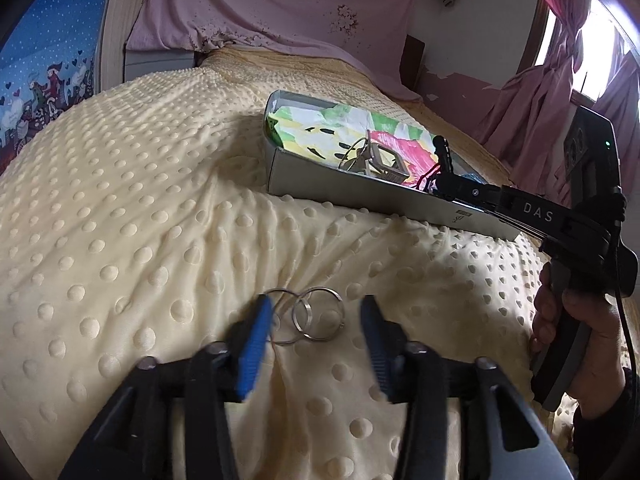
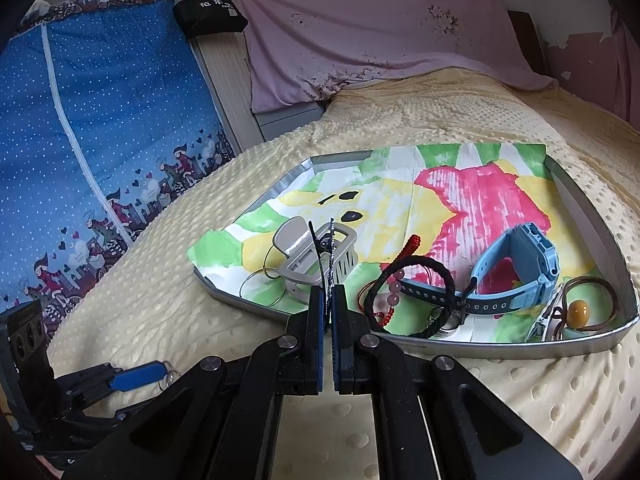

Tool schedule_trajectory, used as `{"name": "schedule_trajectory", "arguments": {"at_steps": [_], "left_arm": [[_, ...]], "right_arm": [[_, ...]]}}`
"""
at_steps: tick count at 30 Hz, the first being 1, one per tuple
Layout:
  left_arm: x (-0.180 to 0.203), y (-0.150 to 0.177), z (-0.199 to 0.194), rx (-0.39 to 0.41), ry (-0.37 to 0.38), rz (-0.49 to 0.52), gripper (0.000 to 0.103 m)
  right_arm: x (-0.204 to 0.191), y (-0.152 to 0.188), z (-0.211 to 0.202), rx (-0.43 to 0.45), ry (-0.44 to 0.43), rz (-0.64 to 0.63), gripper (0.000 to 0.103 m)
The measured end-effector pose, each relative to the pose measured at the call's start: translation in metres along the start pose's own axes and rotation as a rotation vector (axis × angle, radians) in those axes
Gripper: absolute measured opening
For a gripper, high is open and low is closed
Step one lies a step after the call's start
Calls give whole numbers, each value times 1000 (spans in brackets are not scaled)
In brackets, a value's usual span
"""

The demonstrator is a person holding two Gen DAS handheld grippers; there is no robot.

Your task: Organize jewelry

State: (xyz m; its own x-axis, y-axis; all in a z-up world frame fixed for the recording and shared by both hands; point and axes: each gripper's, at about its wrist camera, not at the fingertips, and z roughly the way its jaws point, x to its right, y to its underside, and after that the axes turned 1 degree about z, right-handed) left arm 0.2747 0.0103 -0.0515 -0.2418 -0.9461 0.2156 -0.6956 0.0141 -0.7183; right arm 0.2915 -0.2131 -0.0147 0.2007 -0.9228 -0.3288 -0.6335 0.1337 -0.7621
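Silver rings (image 1: 308, 316) lie on the yellow dotted blanket (image 1: 132, 216) between the wide-open left gripper (image 1: 316, 344), while the right gripper (image 2: 328, 312) pinches a thin dark clip (image 2: 326, 252) over the near-left of the tray (image 2: 500, 350).

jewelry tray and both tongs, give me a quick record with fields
surface: yellow dotted blanket
tray: grey, lined with colourful paper, on the blanket
in tray: grey hair claw, blue watch, black cord bracelet, amber bead ring
left tongs: open, straddling two silver rings on the blanket
right tongs: shut on a thin dark hair clip, over the tray's near edge
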Motion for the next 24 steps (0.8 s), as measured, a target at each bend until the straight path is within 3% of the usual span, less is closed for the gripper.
{"name": "schedule_trajectory", "arguments": {"at_steps": [5, 7, 8, 9, 17, 24], "left_arm": [[-1, -2, 6, -20, -22, -2, 53], [-1, -3, 10, -32, -39, -6, 41], [-2, -3, 11, -36, -46, -10, 30], [-3, -4, 13, -40, -44, -16, 28], [14, -23, 7, 66, 2, 16, 27], [25, -71, 15, 152, 59, -15, 27]], "right_arm": [[0, 1, 0, 0, 1, 1, 4], [0, 1, 2, -2, 1, 0, 4], [0, 1, 2, 0, 1, -1, 4], [0, 0, 2, 1, 2, -2, 4], [3, -4, 7, 9, 6, 6, 4], [17, -14, 11, 23, 13, 41, 4]]}}
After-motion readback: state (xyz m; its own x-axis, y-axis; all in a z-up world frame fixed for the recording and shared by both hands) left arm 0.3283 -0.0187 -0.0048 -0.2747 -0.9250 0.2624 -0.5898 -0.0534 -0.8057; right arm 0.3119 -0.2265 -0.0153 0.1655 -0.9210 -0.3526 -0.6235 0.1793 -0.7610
